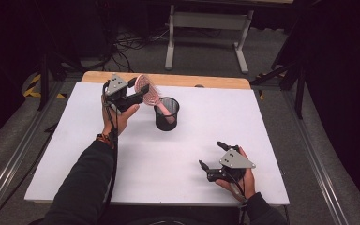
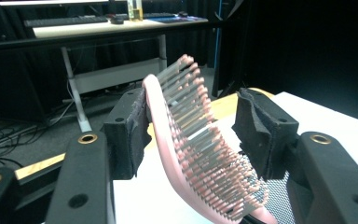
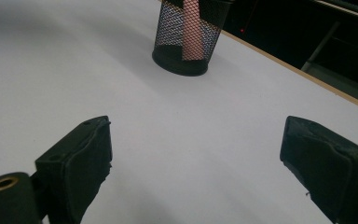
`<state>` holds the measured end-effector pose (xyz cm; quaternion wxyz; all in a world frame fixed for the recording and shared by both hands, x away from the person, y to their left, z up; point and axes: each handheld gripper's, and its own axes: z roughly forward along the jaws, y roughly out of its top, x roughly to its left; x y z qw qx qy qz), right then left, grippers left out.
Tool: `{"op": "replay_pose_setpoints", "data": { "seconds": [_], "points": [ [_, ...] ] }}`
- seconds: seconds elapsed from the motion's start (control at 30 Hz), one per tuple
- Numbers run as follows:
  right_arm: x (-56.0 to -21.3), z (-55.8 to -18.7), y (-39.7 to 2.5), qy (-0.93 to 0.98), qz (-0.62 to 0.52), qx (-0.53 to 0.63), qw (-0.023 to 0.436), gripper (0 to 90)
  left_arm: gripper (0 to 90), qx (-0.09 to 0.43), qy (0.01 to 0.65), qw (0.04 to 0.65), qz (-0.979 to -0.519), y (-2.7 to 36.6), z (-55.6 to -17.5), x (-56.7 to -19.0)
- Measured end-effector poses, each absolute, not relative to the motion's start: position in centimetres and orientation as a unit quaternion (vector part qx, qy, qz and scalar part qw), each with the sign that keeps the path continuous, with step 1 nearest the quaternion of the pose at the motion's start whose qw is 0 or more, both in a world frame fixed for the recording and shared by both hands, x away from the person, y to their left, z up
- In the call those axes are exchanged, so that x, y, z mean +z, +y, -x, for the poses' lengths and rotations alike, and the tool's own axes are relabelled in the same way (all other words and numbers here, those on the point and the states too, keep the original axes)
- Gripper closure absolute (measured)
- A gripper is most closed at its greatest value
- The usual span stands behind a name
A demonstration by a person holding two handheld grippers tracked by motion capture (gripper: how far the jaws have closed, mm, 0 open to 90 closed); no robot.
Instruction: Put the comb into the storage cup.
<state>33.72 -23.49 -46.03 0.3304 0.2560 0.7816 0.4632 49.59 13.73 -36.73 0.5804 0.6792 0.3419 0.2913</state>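
High view looks down; both gripper views (low, close) share the mesh cup (image 3: 183, 39)

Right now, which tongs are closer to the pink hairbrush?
The left. The left tongs have their jaws around the pink hairbrush head, whose handle stands in the black mesh cup. The right tongs are open, far off near the table's front edge.

Pink hairbrush (image 1: 146, 89), handle in mesh cup (image 1: 167, 114)

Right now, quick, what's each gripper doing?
Left gripper: open, jaws on either side of the pink brush head, a gap on the bristle side; brush handle stands in the mesh cup.
Right gripper: open, holding nothing, over the table.
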Motion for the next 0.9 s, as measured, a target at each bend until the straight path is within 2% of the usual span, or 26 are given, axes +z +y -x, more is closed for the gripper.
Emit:
{"op": "replay_pose_setpoints", "data": {
  "seconds": [0.9],
  "points": [
    [-46.0,-33.7,-23.5,0.782,-0.253,0.461,0.334,9.8,24.2,0.305,0.318,0.574,-0.691,14.0,-48.5,-35.7]
  ]
}}
